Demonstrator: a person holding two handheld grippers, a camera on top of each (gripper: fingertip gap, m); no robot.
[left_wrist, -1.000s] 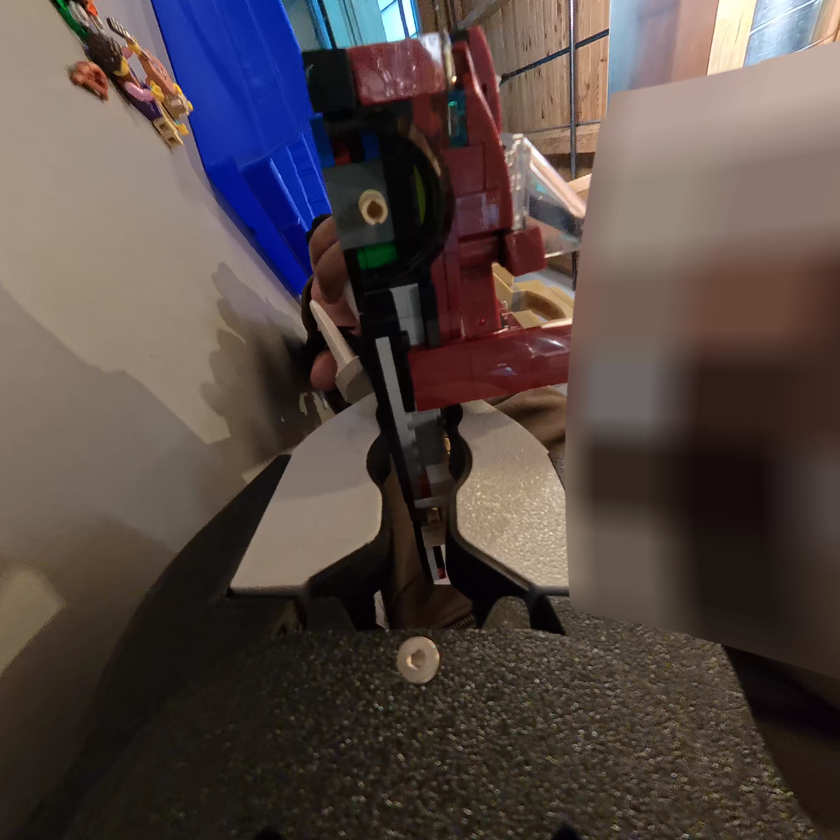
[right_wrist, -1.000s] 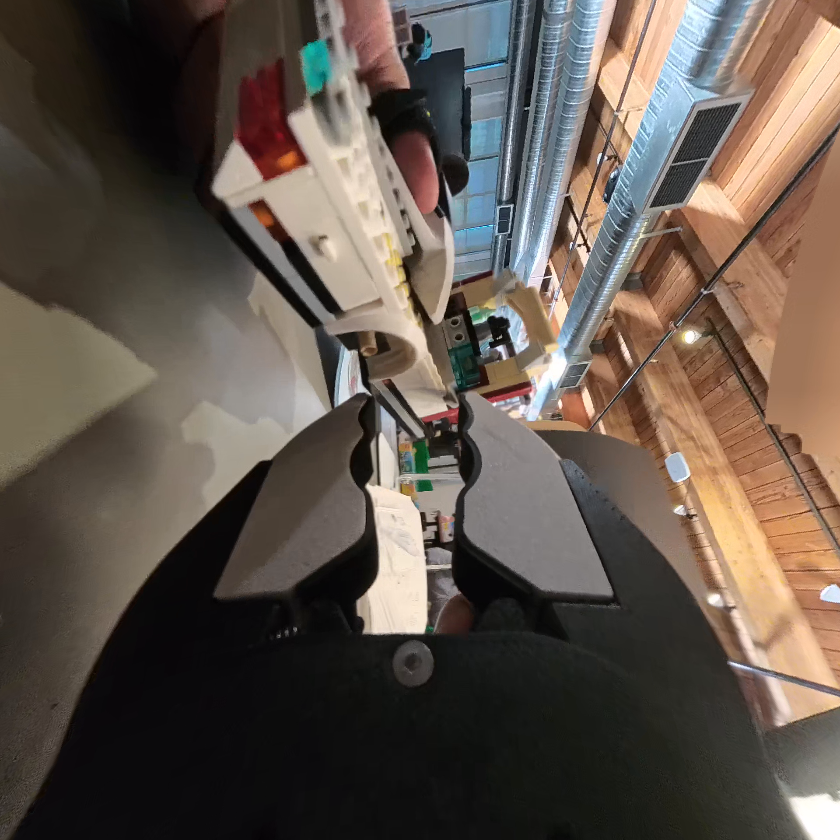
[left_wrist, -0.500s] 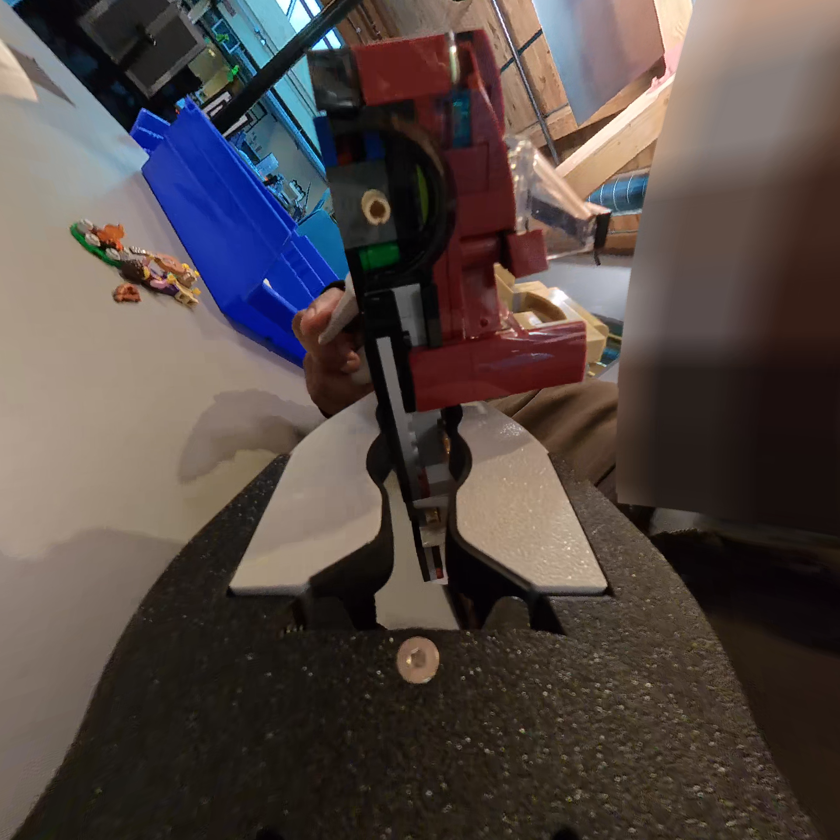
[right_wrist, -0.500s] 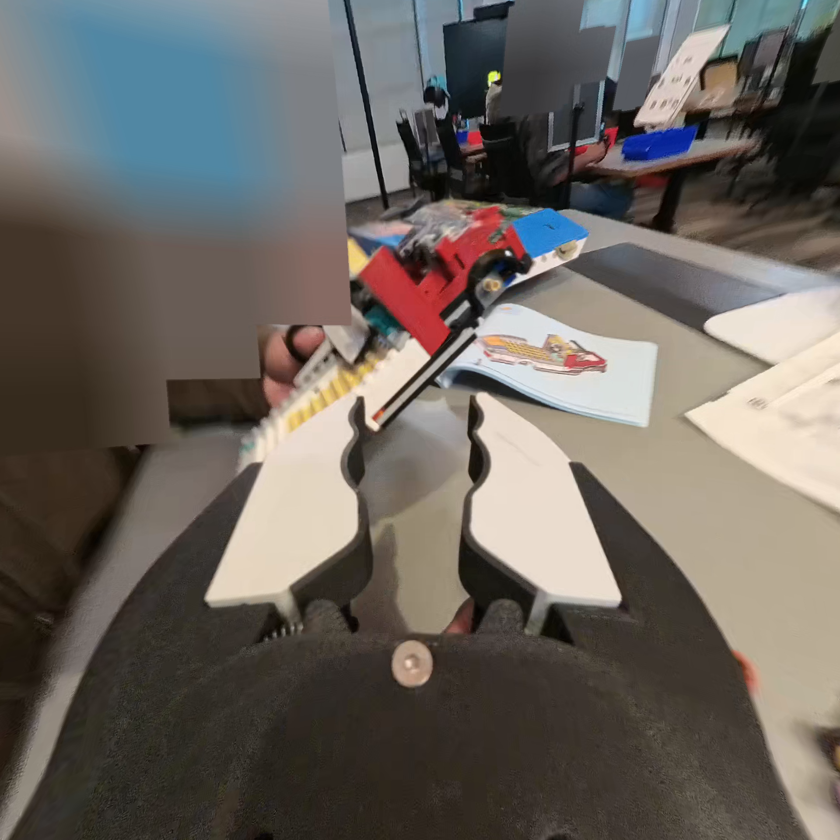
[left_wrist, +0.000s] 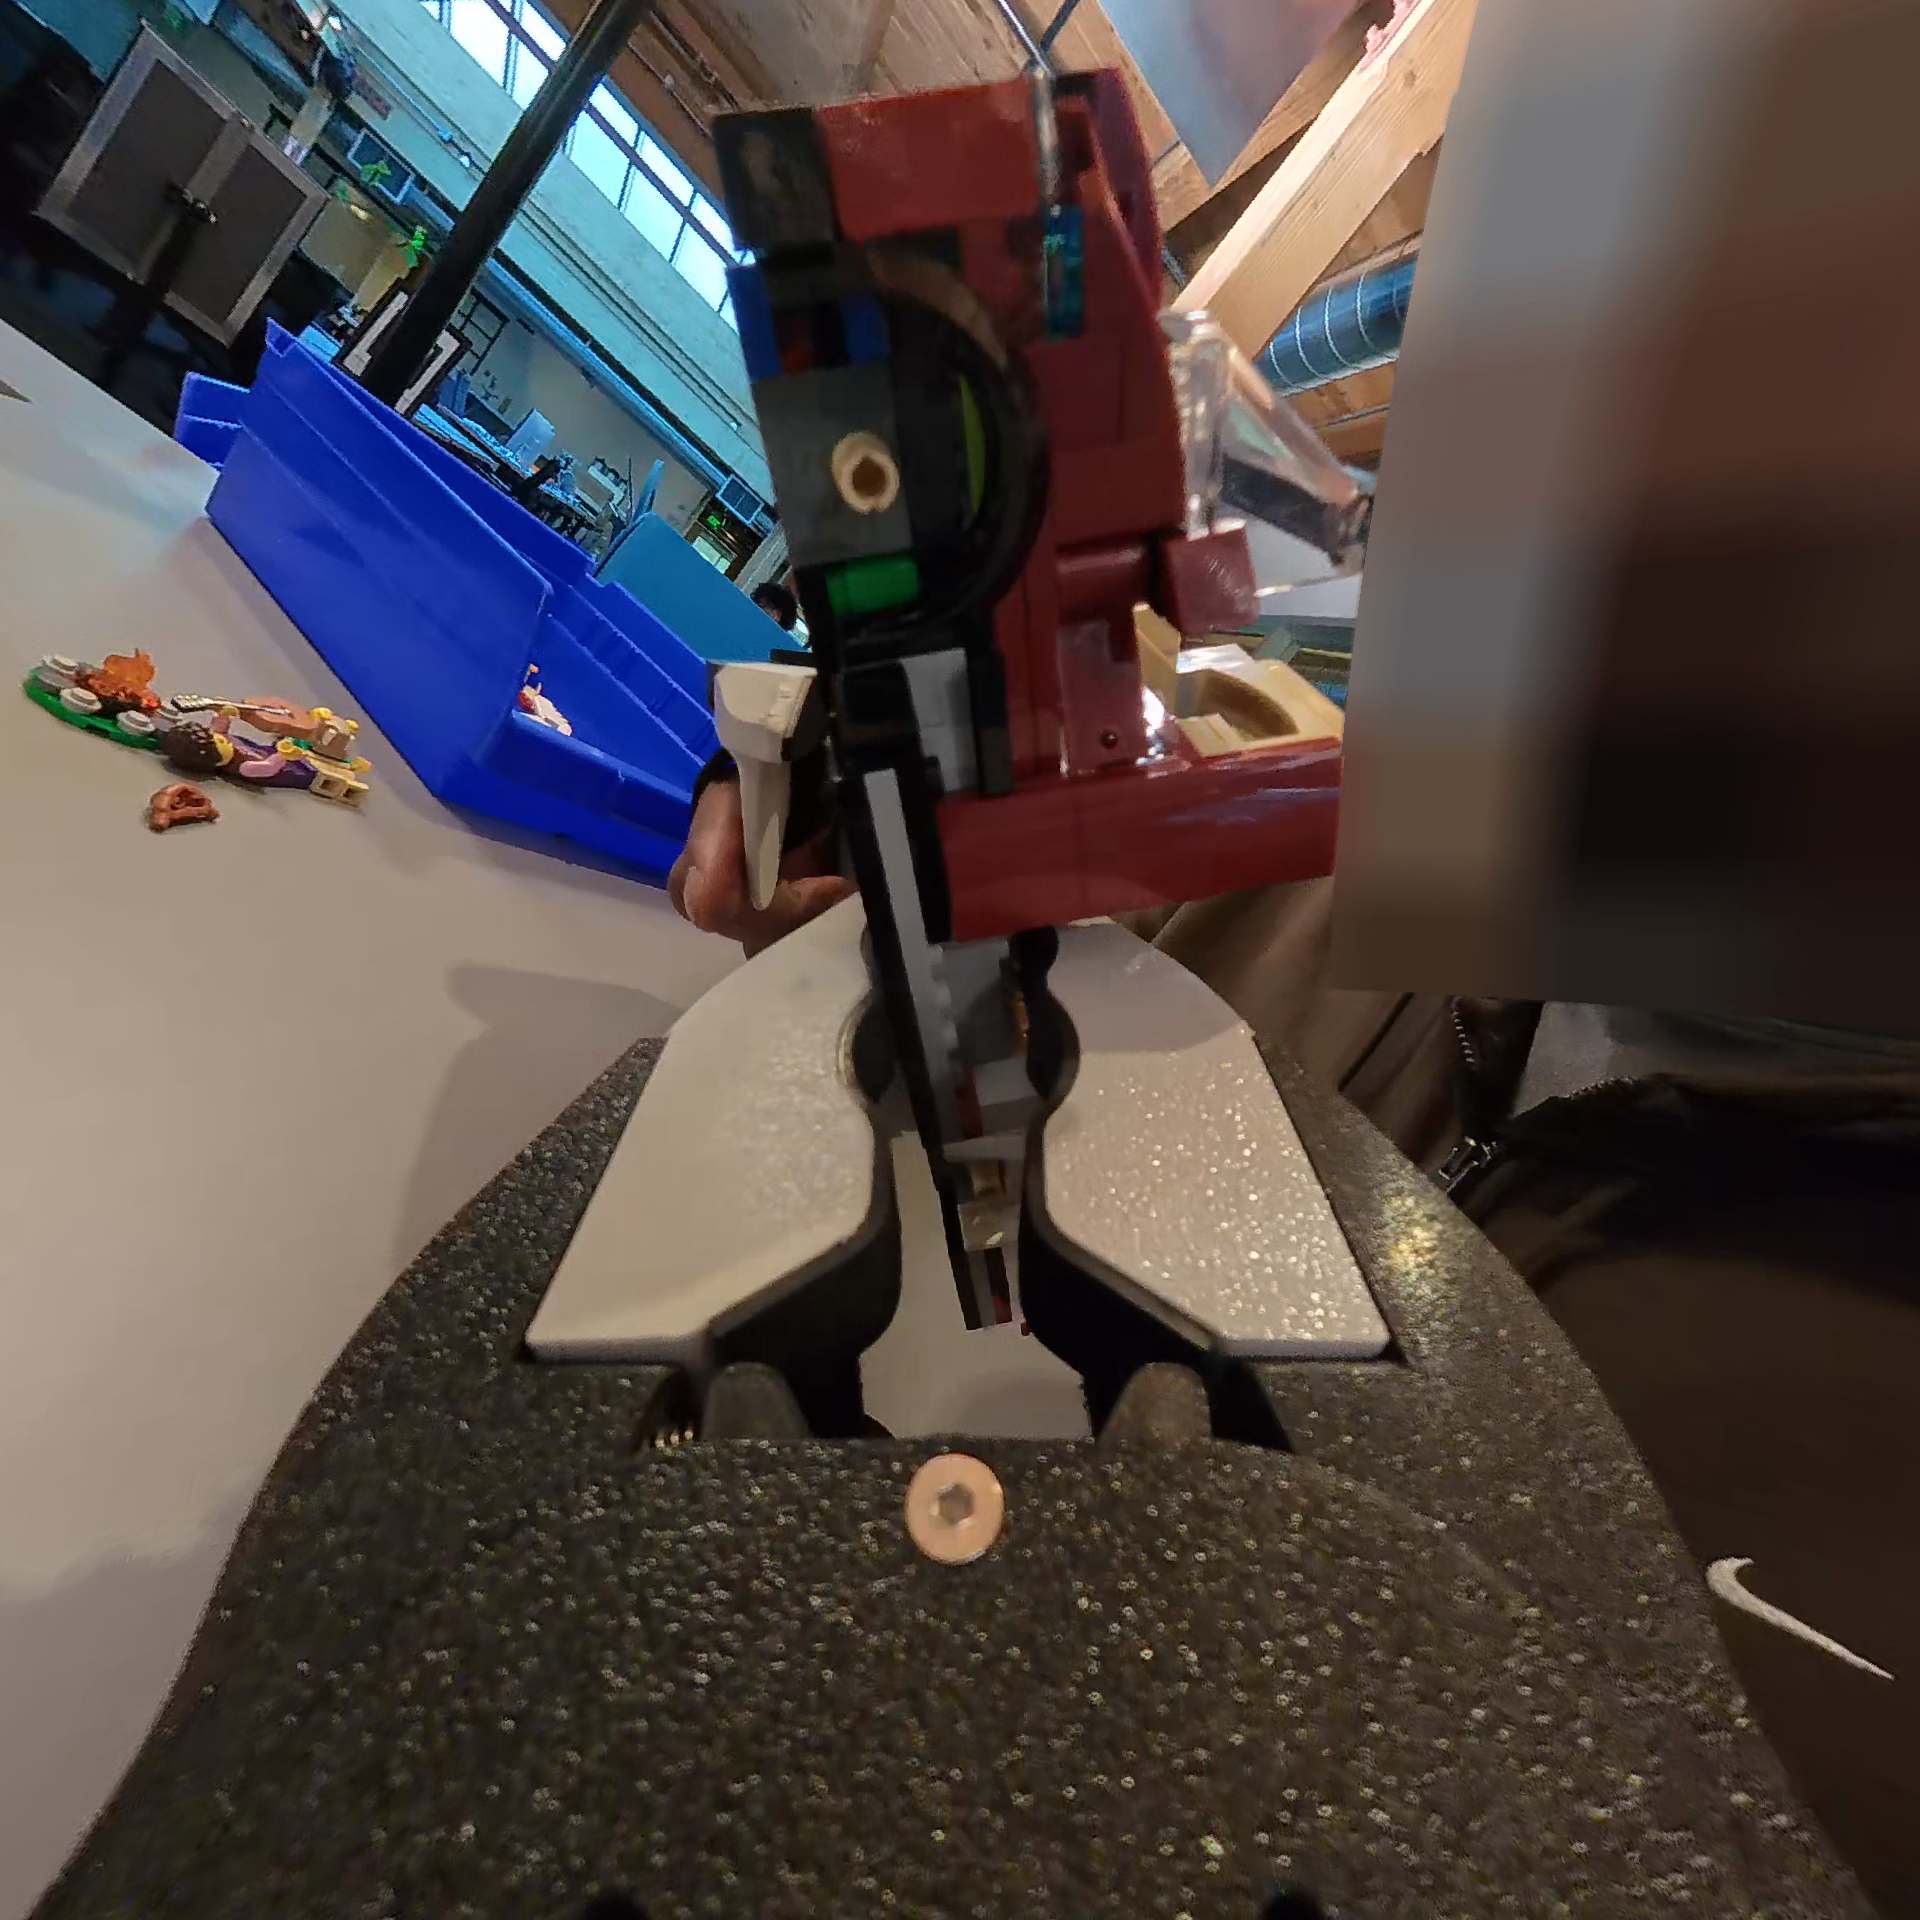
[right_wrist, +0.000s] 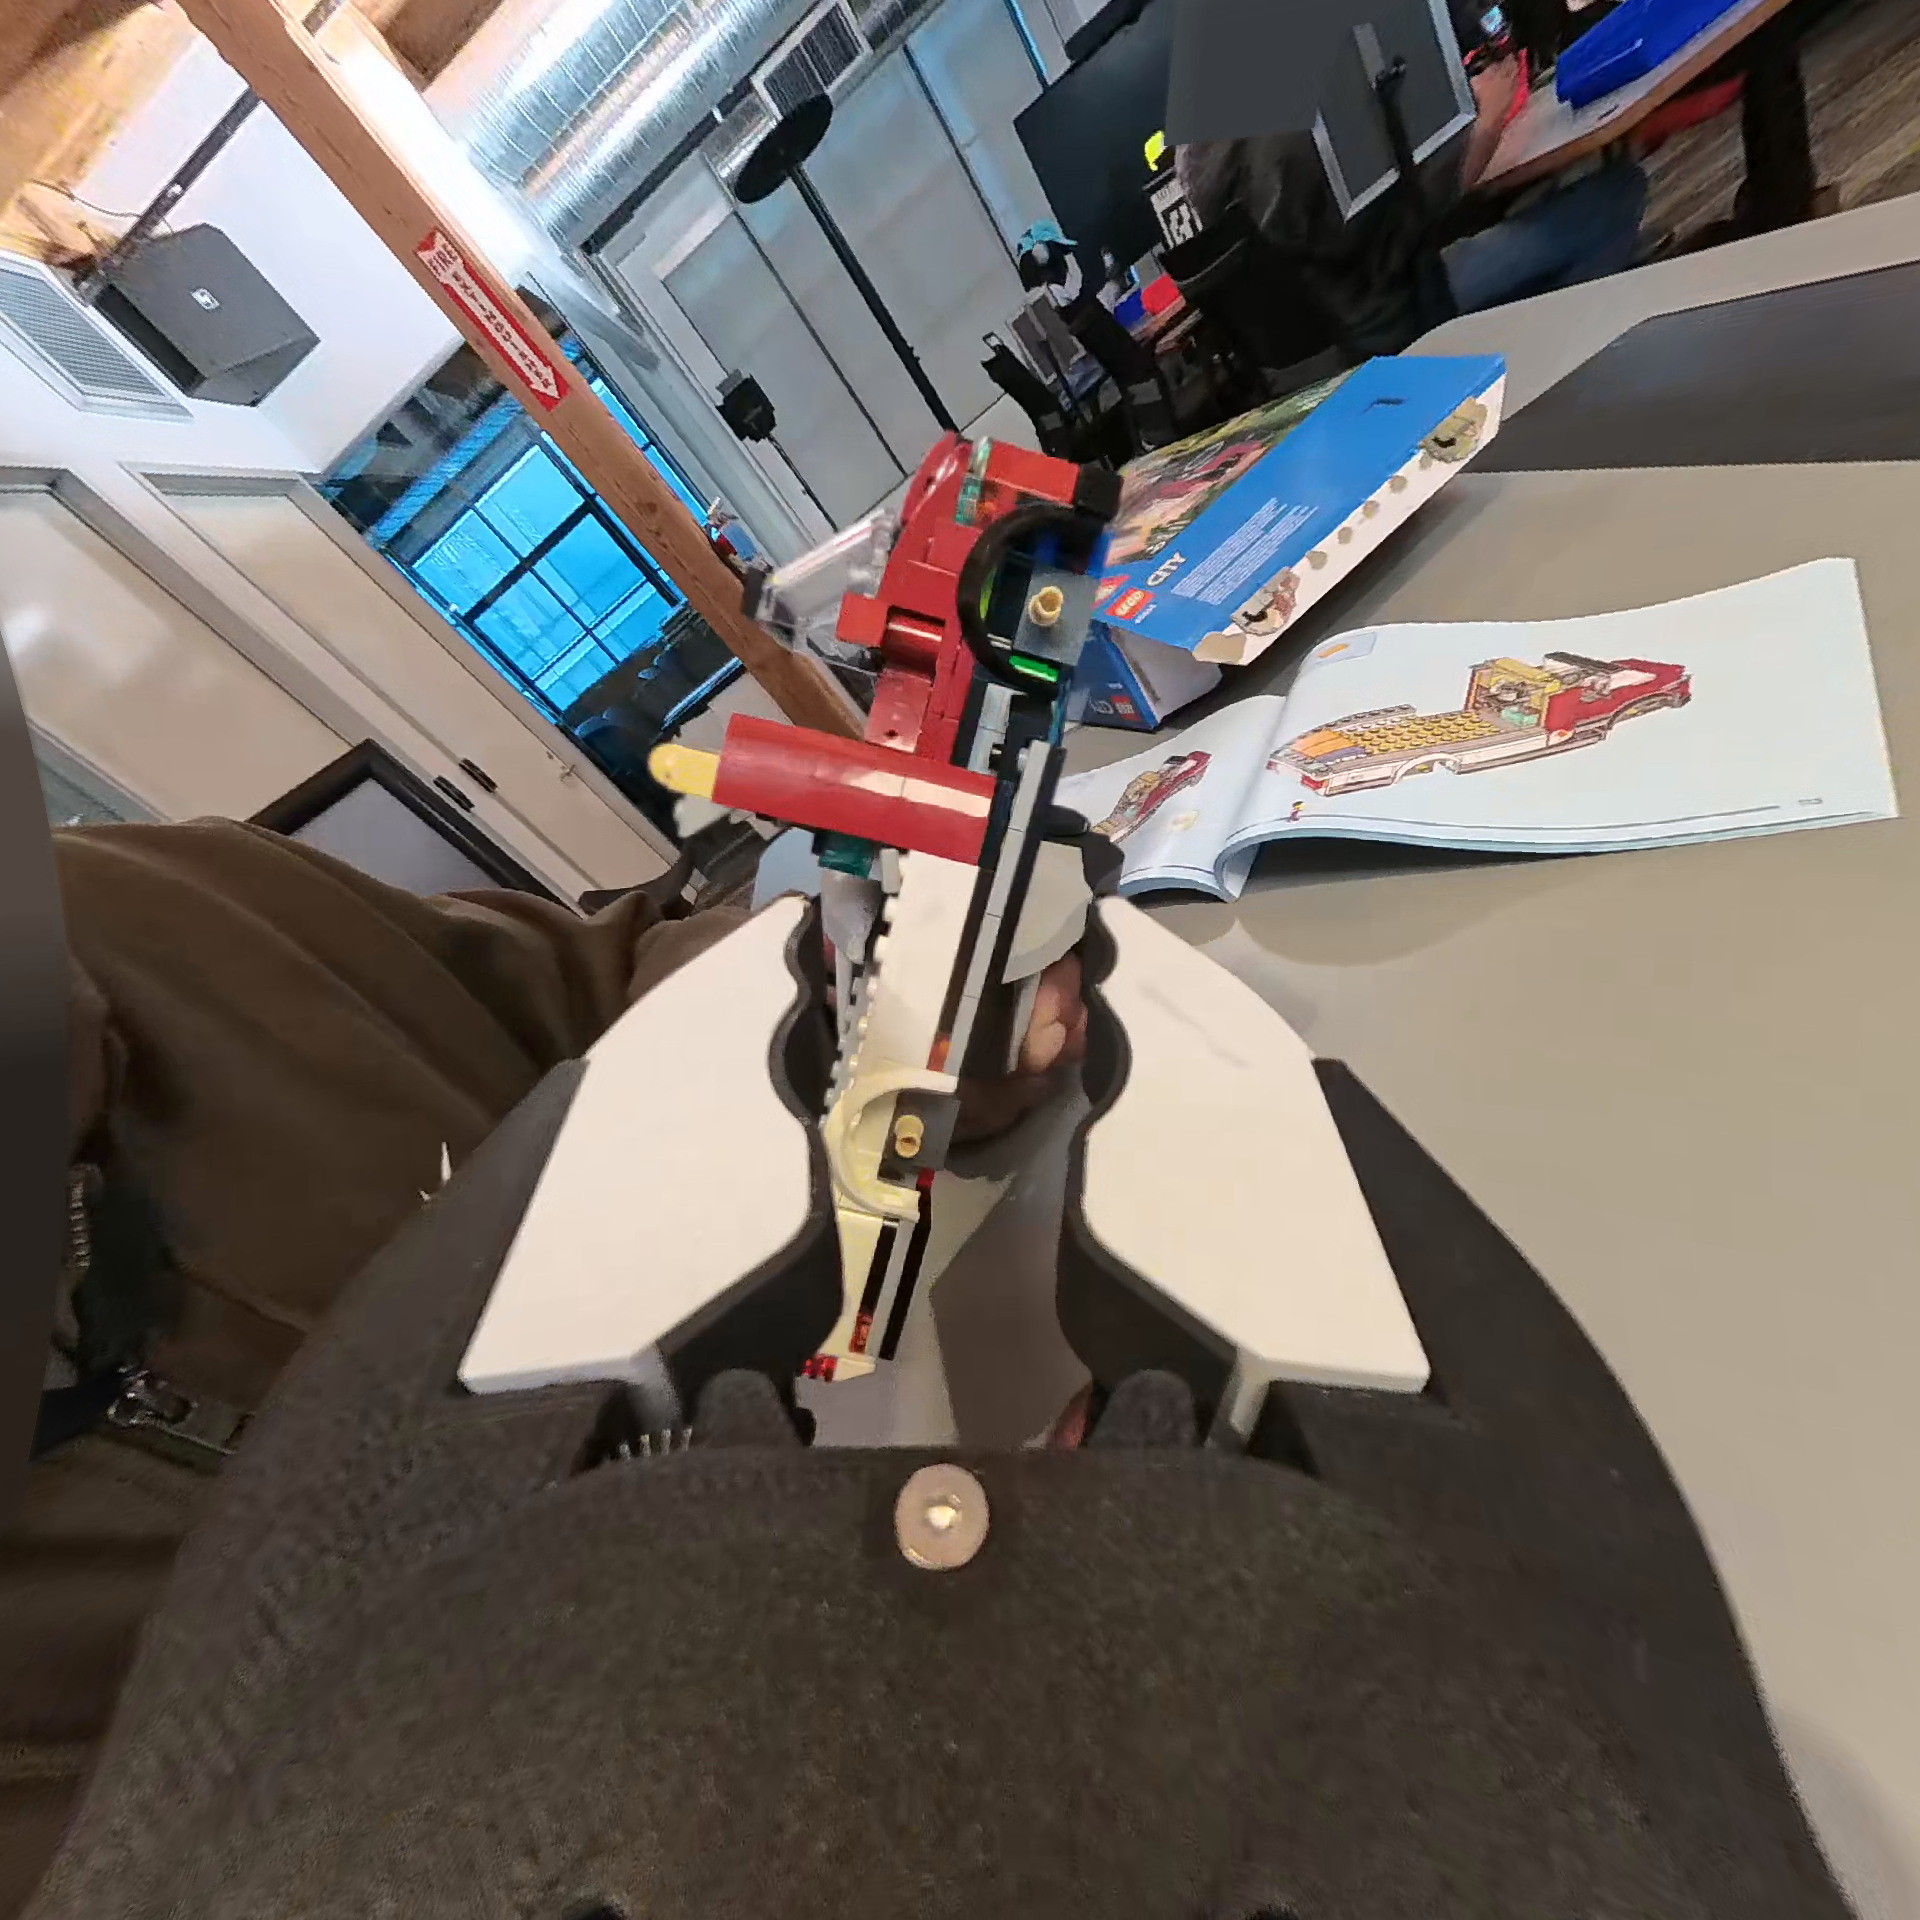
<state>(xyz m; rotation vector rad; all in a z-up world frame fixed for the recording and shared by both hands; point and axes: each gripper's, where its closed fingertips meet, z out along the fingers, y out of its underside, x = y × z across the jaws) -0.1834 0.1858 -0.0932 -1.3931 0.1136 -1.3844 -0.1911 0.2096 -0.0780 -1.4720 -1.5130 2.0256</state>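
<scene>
A red and black brick model (left_wrist: 997, 582) is clamped upright at frame centre by the left gripper (left_wrist: 951, 1049), its fingers (left_wrist: 748, 1132) pressed on the thin lower edge so the body stands clear above. In the right view the same model (right_wrist: 935, 935) lies between the parted fingers (right_wrist: 665, 1132) of the right gripper (right_wrist: 951, 1049), ungripped. A blue bin (left_wrist: 416, 582) and loose pieces (left_wrist: 208, 727) lie on the counter (left_wrist: 260, 1039) at left; a booklet (right_wrist: 1558, 717) and box (right_wrist: 1299, 499) at upper right.

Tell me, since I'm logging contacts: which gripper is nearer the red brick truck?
Left. The left gripper is shut on the red brick truck, with its fingers pressed on the thin chassis edge. The right gripper stands open around the truck's white end, with one finger clearly apart from it.
</scene>
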